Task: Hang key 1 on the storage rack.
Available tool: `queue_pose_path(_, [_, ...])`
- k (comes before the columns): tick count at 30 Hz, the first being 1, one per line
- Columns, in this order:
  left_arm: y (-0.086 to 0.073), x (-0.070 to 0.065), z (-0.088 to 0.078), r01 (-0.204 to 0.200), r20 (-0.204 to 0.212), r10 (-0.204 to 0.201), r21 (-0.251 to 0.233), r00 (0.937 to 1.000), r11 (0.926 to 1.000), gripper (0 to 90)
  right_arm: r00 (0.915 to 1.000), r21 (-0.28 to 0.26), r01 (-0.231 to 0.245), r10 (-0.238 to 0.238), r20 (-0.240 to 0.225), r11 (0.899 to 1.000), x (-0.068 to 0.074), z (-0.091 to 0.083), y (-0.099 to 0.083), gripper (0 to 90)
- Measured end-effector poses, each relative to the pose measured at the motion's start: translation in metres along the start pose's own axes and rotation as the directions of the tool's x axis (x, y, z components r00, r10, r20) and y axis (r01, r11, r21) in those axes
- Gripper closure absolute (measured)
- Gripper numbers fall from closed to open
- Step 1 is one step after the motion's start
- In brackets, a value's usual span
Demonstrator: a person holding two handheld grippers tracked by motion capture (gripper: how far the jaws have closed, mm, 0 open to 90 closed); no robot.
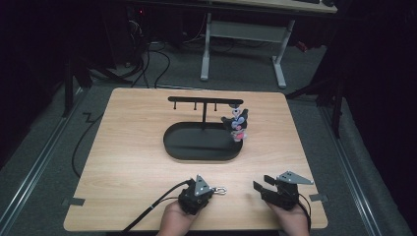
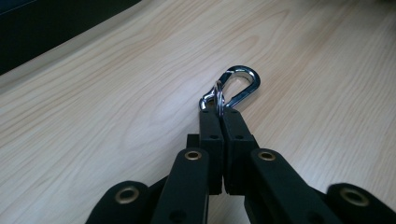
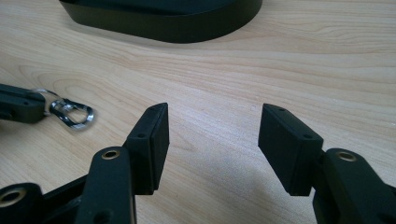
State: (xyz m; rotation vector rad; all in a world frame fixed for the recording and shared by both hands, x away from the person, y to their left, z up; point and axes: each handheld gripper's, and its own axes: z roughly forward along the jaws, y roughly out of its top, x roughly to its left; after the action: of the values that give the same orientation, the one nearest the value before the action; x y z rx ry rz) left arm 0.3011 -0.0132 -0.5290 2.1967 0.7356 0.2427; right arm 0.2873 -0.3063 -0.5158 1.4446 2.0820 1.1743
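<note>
A silver snap clip (image 2: 240, 84) on a small split ring (image 2: 218, 95) lies at the tip of my left gripper (image 2: 222, 114), whose jaws are shut on the ring. In the high view that gripper (image 1: 214, 190) rests near the table's front edge with the clip (image 1: 221, 190) pointing right. My right gripper (image 1: 260, 186) sits to its right, open with nothing between its jaws (image 3: 212, 140). Its own view also catches the clip (image 3: 72, 113) at far left. Behind them stands a black hook rack (image 1: 204, 100) on an oval base (image 1: 196, 147). A small plush charm (image 1: 237, 124) hangs from its right end.
The wooden table (image 1: 128, 147) has bare surface to the left and right of the oval base (image 3: 163, 18). Black cables trail off the front edge and across the floor at left. A desk frame stands beyond the table's far edge.
</note>
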Motion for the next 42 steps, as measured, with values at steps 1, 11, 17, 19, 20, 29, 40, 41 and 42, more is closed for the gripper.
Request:
queue_pose_path(1, [0.003,-0.003,0.004,-0.011,0.006,0.011,0.000,0.9999,0.9999,88.5,1.0000,0.001,0.002,-0.002,0.000,1.000,0.000,0.000,0.000,43.5])
queue_pose_path(11, [0.010,-0.009,0.010,-0.036,0.048,0.037,-0.019,0.9982,0.9992,69.6,0.9987,0.012,0.025,-0.024,-0.046,1.000,0.004,0.003,-0.001,45.6])
queue_pose_path(17, [-0.009,0.003,-0.020,-0.029,0.048,0.032,-0.066,0.9984,0.9974,59.9,0.9916,0.034,0.060,-0.056,-0.117,0.998,0.015,0.008,0.002,46.9])
queue_pose_path(19, [-0.020,0.013,-0.037,-0.024,0.032,0.026,-0.088,0.9992,0.9959,56.6,0.9866,0.035,0.098,-0.093,-0.134,0.995,0.022,0.009,0.003,47.6])
queue_pose_path(20, [-0.024,0.017,-0.043,-0.018,0.022,0.020,-0.093,0.9996,0.9955,55.9,0.9840,0.038,0.113,-0.107,-0.142,0.993,0.025,0.010,0.003,47.7])
queue_pose_path(29, [-0.072,0.089,-0.119,0.072,-0.119,-0.087,-0.120,0.9891,0.9902,44.1,0.9591,0.047,0.212,-0.198,-0.202,0.976,0.047,0.024,0.007,47.5])
queue_pose_path(40, [-0.105,0.126,-0.156,0.153,-0.229,-0.210,-0.243,0.9506,0.9579,36.8,0.9037,0.125,0.380,-0.339,-0.262,0.917,0.068,0.040,0.023,49.6])
queue_pose_path(41, [-0.106,0.127,-0.155,0.161,-0.217,-0.215,-0.244,0.9522,0.9565,36.8,0.8993,0.136,0.395,-0.352,-0.259,0.909,0.070,0.040,0.024,49.8])
queue_pose_path(42, [-0.107,0.129,-0.153,0.175,-0.193,-0.225,-0.244,0.9550,0.9538,36.8,0.8921,0.146,0.414,-0.369,-0.260,0.898,0.072,0.041,0.027,50.4])
